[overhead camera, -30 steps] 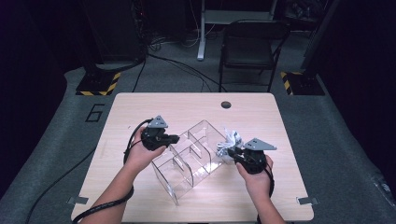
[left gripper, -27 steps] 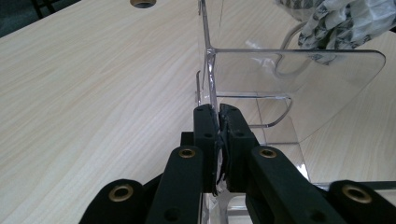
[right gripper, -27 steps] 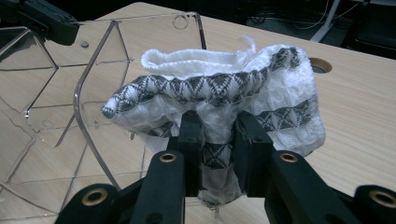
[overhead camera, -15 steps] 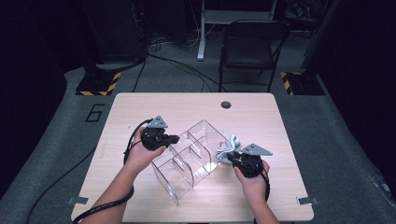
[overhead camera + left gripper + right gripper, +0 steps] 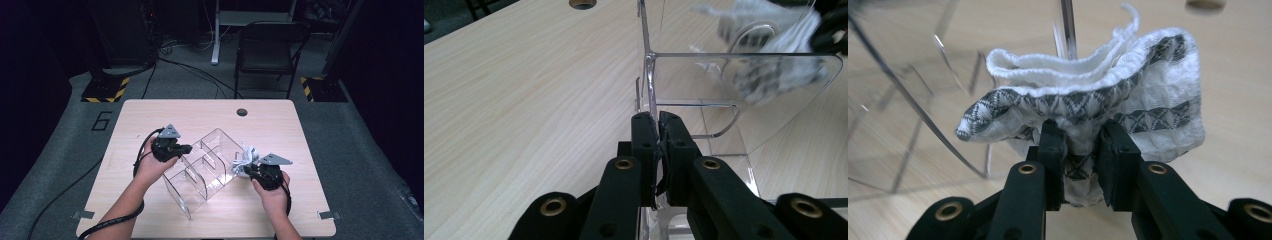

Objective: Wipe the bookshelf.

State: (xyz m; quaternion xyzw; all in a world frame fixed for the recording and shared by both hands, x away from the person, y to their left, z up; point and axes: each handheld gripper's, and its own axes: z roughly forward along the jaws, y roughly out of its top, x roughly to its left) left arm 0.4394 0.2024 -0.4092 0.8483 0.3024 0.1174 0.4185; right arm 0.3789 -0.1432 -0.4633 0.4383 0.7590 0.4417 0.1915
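My left tongs [image 5: 658,131] are clamped on the near-left wall of the clear plastic box with dividers [image 5: 205,167] on the worktop [image 5: 150,115]. My right tongs [image 5: 1082,150] pinch the bunched white and grey patterned cloth [image 5: 1088,105], just right of the box. I think the cloth is not in yet.

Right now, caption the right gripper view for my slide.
Right tongs clamp a folded patterned white cloth beside the clear divided organizer.

Table [image 5: 150,125]: clear compartment organizer [image 5: 200,170] at centre; left gripper [image 5: 187,148] at its left wall; folded cloth [image 5: 245,157] at its right end, in right gripper [image 5: 248,169].
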